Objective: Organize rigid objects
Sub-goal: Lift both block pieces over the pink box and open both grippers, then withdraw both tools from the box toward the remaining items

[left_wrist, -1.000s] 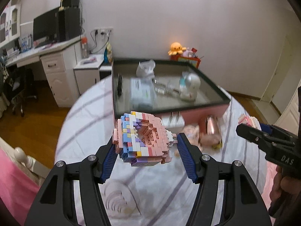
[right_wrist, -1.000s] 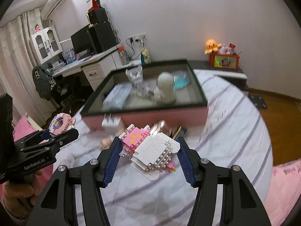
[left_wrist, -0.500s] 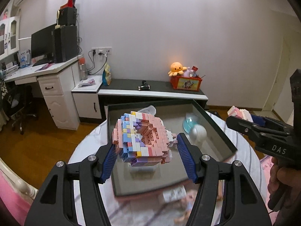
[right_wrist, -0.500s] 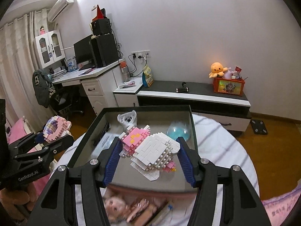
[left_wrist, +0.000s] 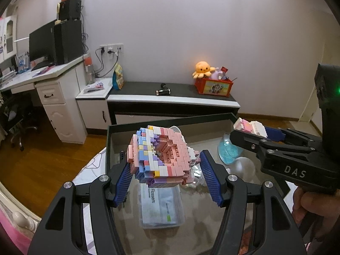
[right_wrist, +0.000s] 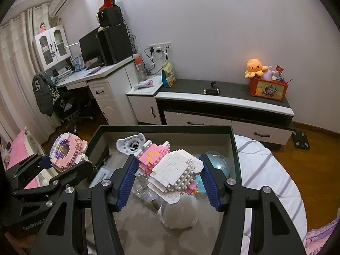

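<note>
My left gripper (left_wrist: 164,175) is shut on a pink, blue and purple brick model (left_wrist: 159,157), held above the dark-rimmed box (left_wrist: 170,121). My right gripper (right_wrist: 167,180) is shut on a white and pink brick model (right_wrist: 172,170), also held over the box (right_wrist: 165,127). In the left wrist view the right gripper (left_wrist: 252,133) shows at the right with its model (left_wrist: 250,127). In the right wrist view the left gripper (right_wrist: 63,165) shows at the left with its model (right_wrist: 67,150).
In the box lie a clear packet (left_wrist: 161,208), a blue dome (left_wrist: 228,150), a white round figure (right_wrist: 180,214), a white fan-like piece (right_wrist: 131,144) and clear plastic items. The box rests on a striped white bed (right_wrist: 265,170). Behind stand a low cabinet (right_wrist: 223,106) and a desk (right_wrist: 102,85).
Both grippers have risen and moved forward from the bed's front part to above the box, each still holding its brick model. The view now looks down into the box from closer.
</note>
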### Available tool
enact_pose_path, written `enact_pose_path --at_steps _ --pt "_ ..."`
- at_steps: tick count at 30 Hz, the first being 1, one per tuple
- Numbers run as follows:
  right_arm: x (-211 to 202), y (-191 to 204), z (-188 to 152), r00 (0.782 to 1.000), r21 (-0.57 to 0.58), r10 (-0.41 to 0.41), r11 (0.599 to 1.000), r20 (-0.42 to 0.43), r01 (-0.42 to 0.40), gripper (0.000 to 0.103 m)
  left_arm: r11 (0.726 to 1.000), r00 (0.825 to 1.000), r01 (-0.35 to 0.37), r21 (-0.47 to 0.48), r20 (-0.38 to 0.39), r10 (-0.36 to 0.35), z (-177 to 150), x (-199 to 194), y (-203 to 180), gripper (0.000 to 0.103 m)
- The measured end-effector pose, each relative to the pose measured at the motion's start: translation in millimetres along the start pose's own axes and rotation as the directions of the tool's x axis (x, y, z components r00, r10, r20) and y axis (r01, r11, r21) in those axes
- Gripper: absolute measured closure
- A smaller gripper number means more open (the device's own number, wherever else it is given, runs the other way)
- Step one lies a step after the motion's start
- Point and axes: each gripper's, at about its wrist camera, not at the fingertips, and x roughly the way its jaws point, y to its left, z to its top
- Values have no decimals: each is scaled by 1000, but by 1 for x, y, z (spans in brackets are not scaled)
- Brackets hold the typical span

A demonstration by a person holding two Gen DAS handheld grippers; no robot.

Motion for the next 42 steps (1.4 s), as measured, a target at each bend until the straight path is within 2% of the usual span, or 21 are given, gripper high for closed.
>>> enact_pose_path --at_steps 9,10,11,13,17,25,36,42 --pt "24 -12 -3 998 14 -5 1000 -67 6 42 999 997 -29 15 -73 30 -2 29 -1 39" --pt "25 -13 -4 997 18 0 1000 -73 2 42 999 997 -31 12 -73 32 -3 28 0 35" --pt "24 -14 -5 997 20 1 1000 -73 1 40 999 997 -36 11 -71 36 -4 26 0 27" --pt "17 -14 -7 998 21 -6 1000 -60 7 16 999 997 -53 9 -51 54 -5 19 1 15" --pt "6 -16 -6 999 44 -12 999 -37 14 15 996 996 -83 9 -11 83 -9 -2 3 3" --pt "-47 -19 -19 997 105 -72 992 35 68 15 992 990 -125 -9 61 126 -22 -55 7 0" --pt "-130 8 -46 986 100 -77 993 146 63 15 988 979 -152 -23 135 154 -51 -134 -9 0" --pt "-160 30 -65 982 74 -62 996 178 50 15 988 976 -151 -30 156 154 -69 -169 -17 0"
